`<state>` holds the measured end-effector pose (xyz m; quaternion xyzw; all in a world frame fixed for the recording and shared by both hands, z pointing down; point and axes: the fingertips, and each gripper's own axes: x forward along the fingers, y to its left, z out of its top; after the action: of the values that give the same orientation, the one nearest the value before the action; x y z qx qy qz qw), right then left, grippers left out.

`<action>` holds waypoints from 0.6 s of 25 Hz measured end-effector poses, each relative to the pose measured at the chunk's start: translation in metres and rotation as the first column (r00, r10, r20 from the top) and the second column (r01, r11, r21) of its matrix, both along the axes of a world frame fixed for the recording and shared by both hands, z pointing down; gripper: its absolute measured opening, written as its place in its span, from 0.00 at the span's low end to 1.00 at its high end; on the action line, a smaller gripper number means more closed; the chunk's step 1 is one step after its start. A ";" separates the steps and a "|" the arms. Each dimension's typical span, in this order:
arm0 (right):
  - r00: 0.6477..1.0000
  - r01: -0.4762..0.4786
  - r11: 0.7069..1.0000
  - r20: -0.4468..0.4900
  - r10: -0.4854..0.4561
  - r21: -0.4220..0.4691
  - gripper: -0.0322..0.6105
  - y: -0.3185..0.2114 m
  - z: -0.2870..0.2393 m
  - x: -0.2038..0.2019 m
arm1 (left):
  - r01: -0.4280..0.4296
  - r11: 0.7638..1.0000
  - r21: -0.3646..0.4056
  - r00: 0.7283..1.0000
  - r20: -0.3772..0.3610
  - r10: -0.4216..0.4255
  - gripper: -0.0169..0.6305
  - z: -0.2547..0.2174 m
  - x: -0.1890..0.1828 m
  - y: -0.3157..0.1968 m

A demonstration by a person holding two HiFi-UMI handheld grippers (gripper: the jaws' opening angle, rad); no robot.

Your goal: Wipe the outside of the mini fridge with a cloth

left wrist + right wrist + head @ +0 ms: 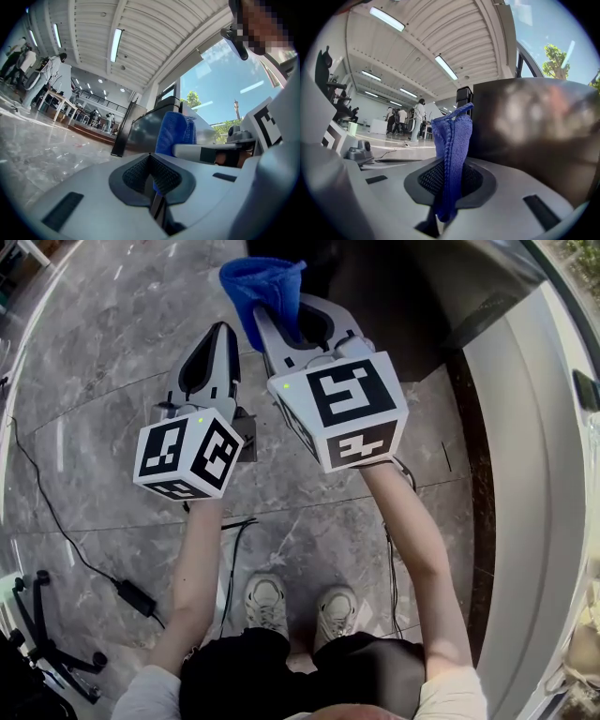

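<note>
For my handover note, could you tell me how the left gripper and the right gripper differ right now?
The right gripper is shut on the blue cloth; the left gripper is shut on nothing. The right gripper reaches nearer the dark mini fridge; the left gripper sits further back over the floor. Both point forward.

The head view looks steeply down from the person's head onto the left hand-held gripper point(218, 334), the right hand-held gripper point(281, 324) and the floor point(94, 381), with the mini fridge point(394, 306) at the frame's upper edge. The left gripper view rides low on its hand-held gripper and faces along the jaws across the floor toward the mini fridge, with the cloth point(173, 131) close at right of centre. The right gripper view faces along its own jaws at the mini fridge's dark wall from very near. All three views share the cloth and the mini fridge.
</note>
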<state>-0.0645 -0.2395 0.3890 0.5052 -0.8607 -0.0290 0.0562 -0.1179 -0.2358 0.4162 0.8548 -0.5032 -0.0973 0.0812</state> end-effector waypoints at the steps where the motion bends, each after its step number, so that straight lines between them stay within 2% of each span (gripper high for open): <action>1: 1.000 -0.003 1.000 -0.001 0.003 -0.002 0.15 -0.001 0.000 0.002 | -0.001 1.000 0.001 1.000 0.001 0.001 0.03 -0.001 0.001 0.000; 8: 0.997 -0.073 0.997 0.029 0.074 -0.029 0.15 0.003 0.003 0.038 | -0.014 1.000 0.009 1.000 0.009 0.014 0.03 -0.005 0.010 0.006; 15: 0.974 -0.206 0.978 0.084 0.209 -0.043 0.15 0.007 0.001 0.103 | -0.044 0.999 0.011 0.999 0.023 0.043 0.03 -0.005 0.027 0.013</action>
<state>0.0387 -0.2330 0.3902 0.5920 -0.8052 0.0141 0.0294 -0.0913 -0.2223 0.4110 0.8670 -0.4848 -0.0887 0.0728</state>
